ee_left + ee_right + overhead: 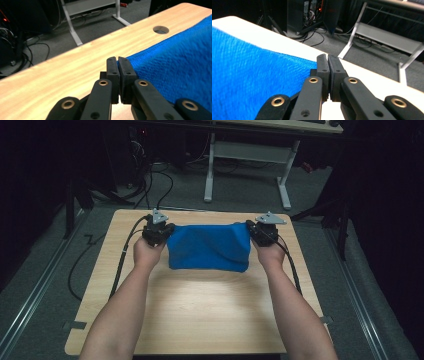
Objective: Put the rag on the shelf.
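Observation:
A blue cloth (209,247) hangs stretched between my two grippers over the far half of the wooden table (200,310), its lower edge resting on the tabletop. My left gripper (159,232) is shut on the cloth's upper left corner; in the left gripper view the jaws (117,60) pinch the blue cloth (175,72) at its hemmed edge. My right gripper (262,232) is shut on the upper right corner; in the right gripper view the closed jaws (328,58) hold the cloth (249,75) at its corner.
A round cable hole (160,29) sits in the table near the far edge. Beyond the table stand a white desk frame (247,165) and cables on the grey floor (150,185). Metal rails (35,295) run along both sides.

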`<state>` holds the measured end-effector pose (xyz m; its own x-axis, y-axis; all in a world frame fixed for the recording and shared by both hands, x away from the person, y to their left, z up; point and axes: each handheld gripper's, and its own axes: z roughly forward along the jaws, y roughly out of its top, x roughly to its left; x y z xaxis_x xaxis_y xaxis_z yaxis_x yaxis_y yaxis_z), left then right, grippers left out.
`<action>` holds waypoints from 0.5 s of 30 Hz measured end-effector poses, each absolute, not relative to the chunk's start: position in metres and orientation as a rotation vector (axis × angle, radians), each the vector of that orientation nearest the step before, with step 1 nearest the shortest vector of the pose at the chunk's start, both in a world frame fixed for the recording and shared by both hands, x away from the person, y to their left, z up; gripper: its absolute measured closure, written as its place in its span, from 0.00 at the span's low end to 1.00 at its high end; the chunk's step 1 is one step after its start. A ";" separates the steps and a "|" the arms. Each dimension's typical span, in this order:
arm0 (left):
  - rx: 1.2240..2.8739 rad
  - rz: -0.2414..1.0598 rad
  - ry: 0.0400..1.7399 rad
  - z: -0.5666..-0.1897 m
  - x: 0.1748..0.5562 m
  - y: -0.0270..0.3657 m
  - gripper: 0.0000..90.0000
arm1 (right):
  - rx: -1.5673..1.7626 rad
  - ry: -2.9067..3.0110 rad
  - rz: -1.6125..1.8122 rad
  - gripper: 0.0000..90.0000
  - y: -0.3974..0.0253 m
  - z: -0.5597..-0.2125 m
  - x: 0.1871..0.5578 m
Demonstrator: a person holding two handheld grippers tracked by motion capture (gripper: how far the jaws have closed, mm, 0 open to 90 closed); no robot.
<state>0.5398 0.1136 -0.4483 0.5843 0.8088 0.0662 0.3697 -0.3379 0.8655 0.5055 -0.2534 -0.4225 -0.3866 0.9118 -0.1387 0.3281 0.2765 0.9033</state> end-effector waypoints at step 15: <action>1.993 0.546 0.919 -0.483 0.524 0.103 0.98 | 1.147 1.950 1.094 0.99 -0.244 -0.465 0.497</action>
